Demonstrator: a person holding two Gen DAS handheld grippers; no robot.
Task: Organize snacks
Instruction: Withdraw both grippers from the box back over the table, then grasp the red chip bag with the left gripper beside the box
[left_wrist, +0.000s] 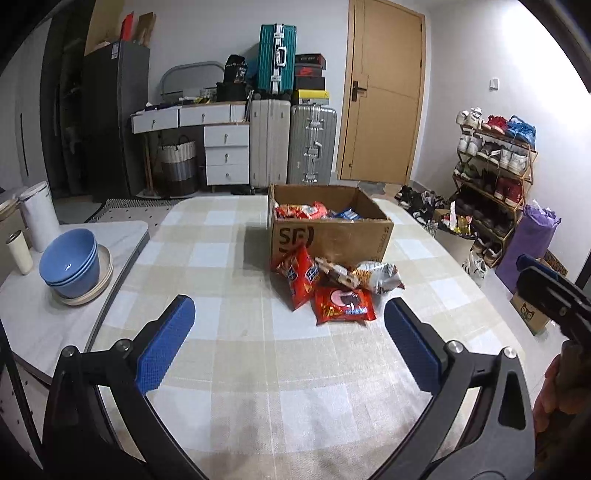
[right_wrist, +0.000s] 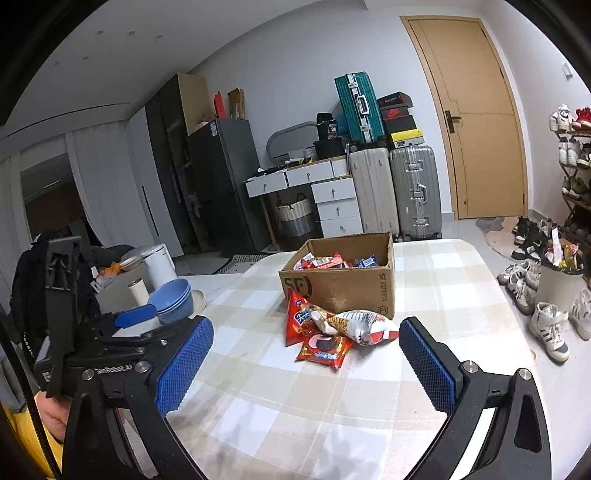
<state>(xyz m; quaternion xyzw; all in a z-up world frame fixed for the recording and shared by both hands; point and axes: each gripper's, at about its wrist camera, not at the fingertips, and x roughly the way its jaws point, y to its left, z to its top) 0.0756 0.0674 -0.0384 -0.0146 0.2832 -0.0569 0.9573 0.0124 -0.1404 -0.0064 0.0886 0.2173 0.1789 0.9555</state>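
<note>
Both tools wide open in my hands, nothing held: left gripper (left_wrist: 290, 345) low in its frame, right gripper (right_wrist: 306, 363) the same in its own. Bare checked tablecloth (left_wrist: 229, 369) right ahead. Mid-frame, a small heap of snacks: the red cookie pack (left_wrist: 343, 304) nearest, a red chip bag (left_wrist: 297, 275) behind it to the left, a white crinkled bag (left_wrist: 380, 275) on the right. Just behind them, the cardboard box (left_wrist: 332, 236), already part full. I'd take the cookie pack first, pinching its flat edge so the others don't slide, then lift over the box wall.
</note>
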